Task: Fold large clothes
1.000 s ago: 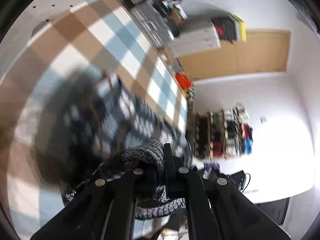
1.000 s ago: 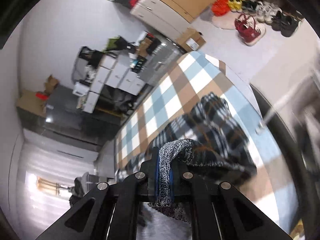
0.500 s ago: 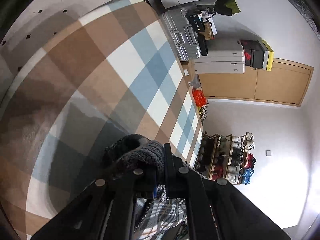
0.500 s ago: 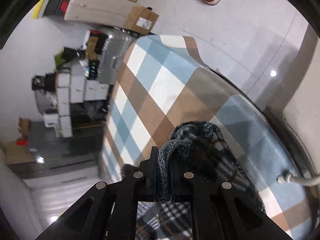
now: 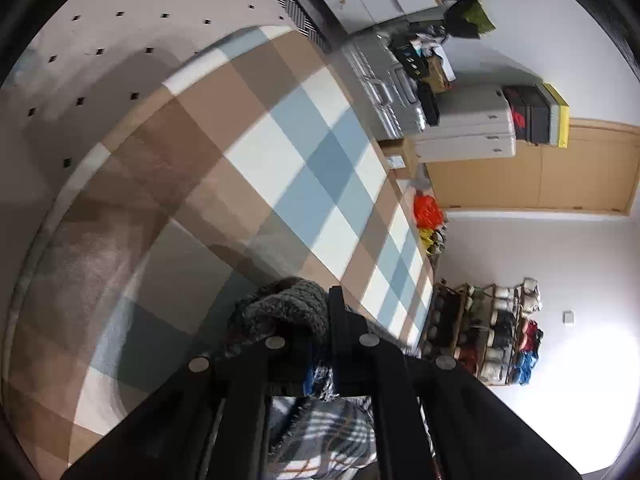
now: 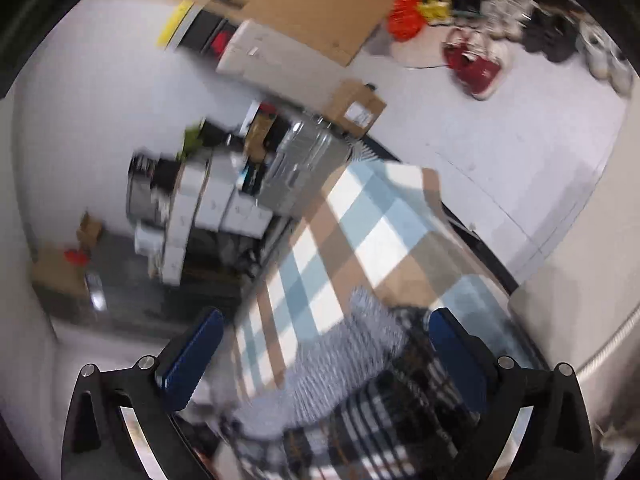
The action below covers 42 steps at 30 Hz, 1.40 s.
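Plaid garment (image 5: 320, 432) bunched under left gripper (image 5: 320, 316); long axis unclear.

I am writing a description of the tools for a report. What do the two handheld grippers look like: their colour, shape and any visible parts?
Both are black, angular two-finger grippers with round silver screw heads along the finger arms. The right gripper has blue pads on the inner faces of its fingers and open cut-outs in its frame. On the left gripper a strip of blue shows between the fingers. No cables, hands or sleeves are visible.

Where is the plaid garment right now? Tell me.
The plaid garment lies on the checked rug at the bottom of the right wrist view, between the spread fingers of the right hand-held gripper, whose jaws are opening.
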### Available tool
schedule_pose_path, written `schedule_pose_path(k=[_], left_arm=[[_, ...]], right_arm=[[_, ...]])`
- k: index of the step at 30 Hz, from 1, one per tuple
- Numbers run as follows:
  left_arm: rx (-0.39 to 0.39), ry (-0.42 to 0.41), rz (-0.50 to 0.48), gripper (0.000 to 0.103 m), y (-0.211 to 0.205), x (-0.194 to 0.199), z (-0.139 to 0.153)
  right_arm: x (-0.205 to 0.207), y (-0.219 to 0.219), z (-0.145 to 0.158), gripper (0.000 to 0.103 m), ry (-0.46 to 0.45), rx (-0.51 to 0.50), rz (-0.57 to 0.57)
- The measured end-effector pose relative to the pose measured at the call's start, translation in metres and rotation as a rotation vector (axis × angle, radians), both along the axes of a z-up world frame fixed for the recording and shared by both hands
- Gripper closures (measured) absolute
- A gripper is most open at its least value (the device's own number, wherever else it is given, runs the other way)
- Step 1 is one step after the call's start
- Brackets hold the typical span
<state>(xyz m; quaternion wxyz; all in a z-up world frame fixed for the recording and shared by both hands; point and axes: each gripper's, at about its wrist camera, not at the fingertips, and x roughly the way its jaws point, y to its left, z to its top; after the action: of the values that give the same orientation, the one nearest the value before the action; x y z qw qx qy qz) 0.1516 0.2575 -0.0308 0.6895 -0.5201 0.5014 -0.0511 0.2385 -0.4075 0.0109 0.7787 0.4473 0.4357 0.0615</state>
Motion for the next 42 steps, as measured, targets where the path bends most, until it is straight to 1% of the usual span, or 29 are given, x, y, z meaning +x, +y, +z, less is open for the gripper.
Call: schedule_pose_path(k=[1, 2, 3, 5, 6, 7, 8, 10, 11, 12, 13, 15, 16, 18, 20, 21, 22, 24, 25, 26, 28, 29, 31, 33, 35, 37, 39, 41, 42], left_arm=[[-0.01, -0.005, -0.017, 0.079, -0.003, 0.0, 0.001], [-0.005, 0.0, -0.01, 0.053, -0.002, -0.001, 0.003], [0.001, 0.0, 0.019, 0.036, 0.002, -0.004, 0.006], [0.012, -0.025, 0.075, 0.035, 0.011, -0.011, 0.017], [0.022, -0.039, 0.08, 0.035, 0.014, -0.014, 0.022], [0.047, -0.053, 0.074, 0.035, 0.016, -0.017, 0.029], [0.059, -0.06, 0.067, 0.035, 0.017, -0.02, 0.032], [0.077, -0.078, 0.016, 0.034, 0.012, -0.026, 0.039], [0.092, -0.073, -0.022, 0.034, 0.008, -0.029, 0.04], [0.127, -0.05, -0.089, 0.034, -0.004, -0.031, 0.037], [0.147, -0.037, -0.153, 0.034, -0.016, -0.036, 0.035], [0.145, -0.039, -0.271, 0.034, -0.042, -0.041, 0.03], [0.141, -0.049, -0.324, 0.034, -0.056, -0.045, 0.027], [0.161, -0.058, -0.39, 0.034, -0.078, -0.046, 0.021], [0.176, -0.059, -0.443, 0.034, -0.1, -0.036, 0.013], [0.198, -0.046, -0.473, 0.034, -0.111, -0.027, 0.009], [0.225, -0.026, -0.493, 0.034, -0.118, -0.016, 0.006], [0.28, -0.043, -0.485, 0.034, -0.122, 0.007, 0.003], [0.343, -0.057, -0.481, 0.034, -0.122, 0.019, 0.002], [0.357, -0.052, -0.489, 0.034, -0.122, 0.026, 0.0], [0.351, -0.031, -0.491, 0.034, -0.118, 0.036, -0.007], [0.344, -0.035, -0.482, 0.034, -0.115, 0.034, -0.004], [0.365, -0.052, -0.453, 0.034, -0.108, 0.022, 0.009], [0.376, -0.089, -0.436, 0.034, -0.1, -0.001, 0.023], [0.36, -0.146, -0.434, 0.034, -0.089, -0.033, 0.035], [0.381, -0.154, -0.421, 0.034, -0.077, -0.059, 0.039], [0.4, -0.155, -0.4, 0.029, -0.068, -0.085, 0.033], [0.419, -0.126, -0.406, 0.029, -0.066, -0.096, 0.017], [0.43, -0.098, -0.402, 0.029, -0.063, -0.098, 0.006]], right_arm=[[-0.001, 0.011, 0.004, 0.0, -0.001, -0.046, 0.044], [-0.003, 0.027, 0.008, 0.0, -0.003, -0.109, 0.099], [-0.006, 0.048, 0.012, 0.0, -0.014, -0.182, 0.168], [-0.013, 0.092, 0.017, 0.0, -0.044, -0.319, 0.318], [-0.017, 0.117, 0.017, 0.0, -0.058, -0.394, 0.401], [-0.02, 0.147, 0.015, 0.0, -0.088, -0.487, 0.514], [-0.023, 0.168, 0.011, 0.0, -0.107, -0.565, 0.593], [-0.026, 0.198, -0.003, 0.0, -0.098, -0.683, 0.664], [-0.025, 0.209, -0.013, 0.0, -0.077, -0.696, 0.687], [-0.023, 0.215, -0.021, 0.0, -0.056, -0.708, 0.698], [-0.019, 0.223, -0.033, 0.0, -0.018, -0.747, 0.703], [-0.01, 0.231, -0.05, 0.0, 0.034, -0.813, 0.691], [-0.004, 0.232, -0.058, 0.0, 0.055, -0.82, 0.666], [0.004, 0.226, -0.067, 0.0, 0.085, -0.822, 0.605], [0.012, 0.223, -0.072, 0.0, 0.106, -0.834, 0.554], [0.014, 0.223, -0.072, 0.0, 0.111, -0.845, 0.538], [0.015, 0.224, -0.071, 0.0, 0.117, -0.858, 0.535], [0.015, 0.224, -0.066, 0.0, 0.122, -0.864, 0.534], [0.01, 0.221, -0.058, 0.0, 0.102, -0.849, 0.521], [0.003, 0.215, -0.049, 0.0, 0.068, -0.825, 0.496], [-0.01, 0.206, -0.034, 0.0, 0.014, -0.77, 0.471], [-0.018, 0.2, -0.027, 0.0, -0.013, -0.741, 0.467], [-0.039, 0.182, -0.015, 0.0, -0.049, -0.699, 0.444], [-0.058, 0.164, -0.009, 0.0, -0.062, -0.652, 0.413], [-0.083, 0.143, -0.005, 0.0, -0.084, -0.563, 0.374], [-0.114, 0.124, -0.009, 0.0, -0.094, -0.474, 0.323], [-0.132, 0.115, -0.016, 0.0, -0.086, -0.439, 0.296], [-0.143, 0.109, -0.032, 0.0, -0.046, -0.449, 0.285], [-0.143, 0.107, -0.038, 0.0, -0.03, -0.456, 0.293]])
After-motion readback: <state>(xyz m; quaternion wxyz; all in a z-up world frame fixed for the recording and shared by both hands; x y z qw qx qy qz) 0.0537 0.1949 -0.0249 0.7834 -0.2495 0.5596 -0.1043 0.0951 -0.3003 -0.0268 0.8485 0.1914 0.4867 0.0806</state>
